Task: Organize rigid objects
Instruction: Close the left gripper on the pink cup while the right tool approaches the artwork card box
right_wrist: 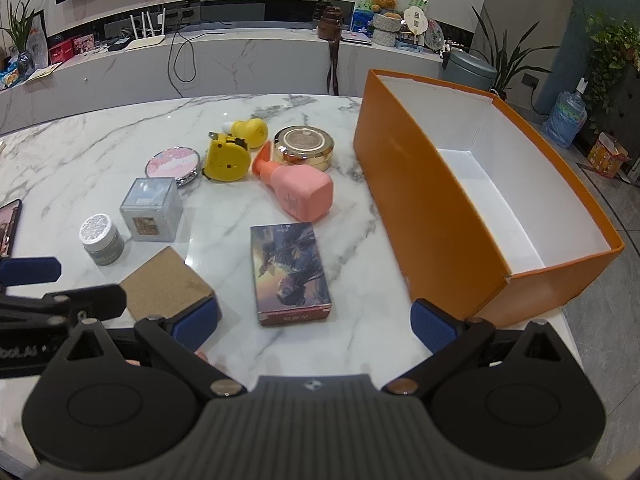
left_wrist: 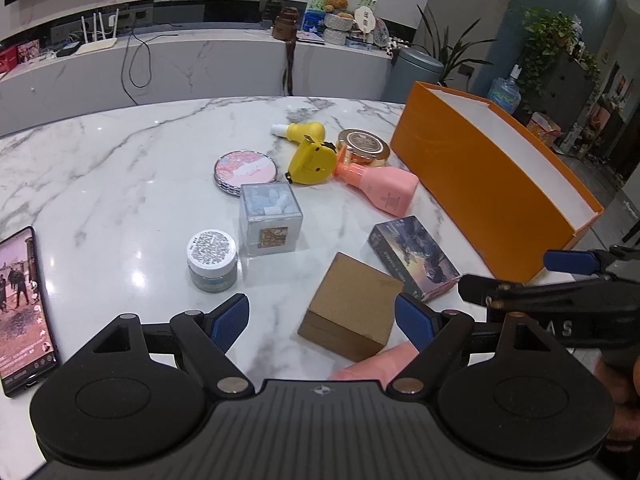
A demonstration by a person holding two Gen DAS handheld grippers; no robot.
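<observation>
Both grippers, left gripper (left_wrist: 322, 322) and right gripper (right_wrist: 316, 324), hover wide open holding nothing over the table's near edge, clutter mid-table, orange box (right_wrist: 432, 216) at right edge; risk: brown box (left_wrist: 352, 306) sits off-centre, fingers may knock it.

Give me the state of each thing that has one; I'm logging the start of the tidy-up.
orange box: open, empty
pink bottle: lying on its side
phone: screen on
small jar: upright, lidded
gold tin: closed
left gripper: open
right gripper: open
</observation>
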